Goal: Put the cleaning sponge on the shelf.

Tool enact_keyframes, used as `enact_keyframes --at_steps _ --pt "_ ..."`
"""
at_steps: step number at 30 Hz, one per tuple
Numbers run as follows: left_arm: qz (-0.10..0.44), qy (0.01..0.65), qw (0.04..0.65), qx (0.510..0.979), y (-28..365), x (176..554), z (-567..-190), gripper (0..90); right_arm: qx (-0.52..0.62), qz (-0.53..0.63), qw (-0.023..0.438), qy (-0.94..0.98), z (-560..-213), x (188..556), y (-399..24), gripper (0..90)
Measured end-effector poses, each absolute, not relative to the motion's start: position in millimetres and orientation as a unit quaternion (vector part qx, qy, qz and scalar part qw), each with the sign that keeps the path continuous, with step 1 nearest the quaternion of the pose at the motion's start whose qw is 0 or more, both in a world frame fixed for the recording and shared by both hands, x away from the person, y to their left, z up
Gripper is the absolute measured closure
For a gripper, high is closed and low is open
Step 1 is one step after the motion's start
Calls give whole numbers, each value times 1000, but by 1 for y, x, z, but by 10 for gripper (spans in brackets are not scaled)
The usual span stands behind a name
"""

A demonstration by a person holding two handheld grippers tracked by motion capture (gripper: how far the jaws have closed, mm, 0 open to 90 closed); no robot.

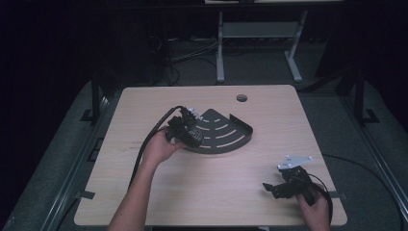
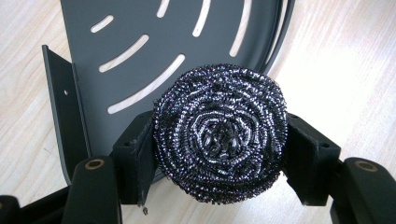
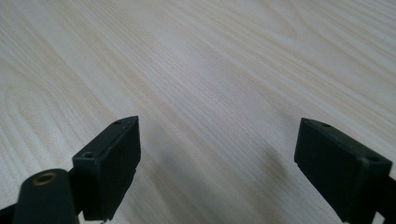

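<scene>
One round wiry scourer (image 2: 219, 135) clamped in left tool (image 2: 217, 154); slotted metal shelf (image 2: 140, 28) beneath.

The left forearm reached in from the bottom edge, angled up and to the right; its hand (image 1: 161, 146) gripped the left tool (image 1: 188, 132), jaws clamped on something between them; the right hand (image 1: 312, 202) sat low at the right, holding the right tool (image 1: 275, 189) with jaws spread wide, nothing between them.

Scourer (image 2: 219, 137) hides part of shelf (image 2: 140, 56); probably steel wool.
</scene>
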State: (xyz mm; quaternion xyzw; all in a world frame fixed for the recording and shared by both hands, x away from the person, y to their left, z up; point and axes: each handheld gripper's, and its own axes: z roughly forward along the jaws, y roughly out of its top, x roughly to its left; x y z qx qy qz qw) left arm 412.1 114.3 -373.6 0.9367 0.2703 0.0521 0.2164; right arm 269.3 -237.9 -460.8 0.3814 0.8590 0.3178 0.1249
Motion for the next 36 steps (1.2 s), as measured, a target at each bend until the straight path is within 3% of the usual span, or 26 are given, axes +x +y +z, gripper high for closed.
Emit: enact_keyframes --at_steps 36 --pt "58 287 195 936 76 455 -396 336 380 326 120 857 -460 268 -238 140"
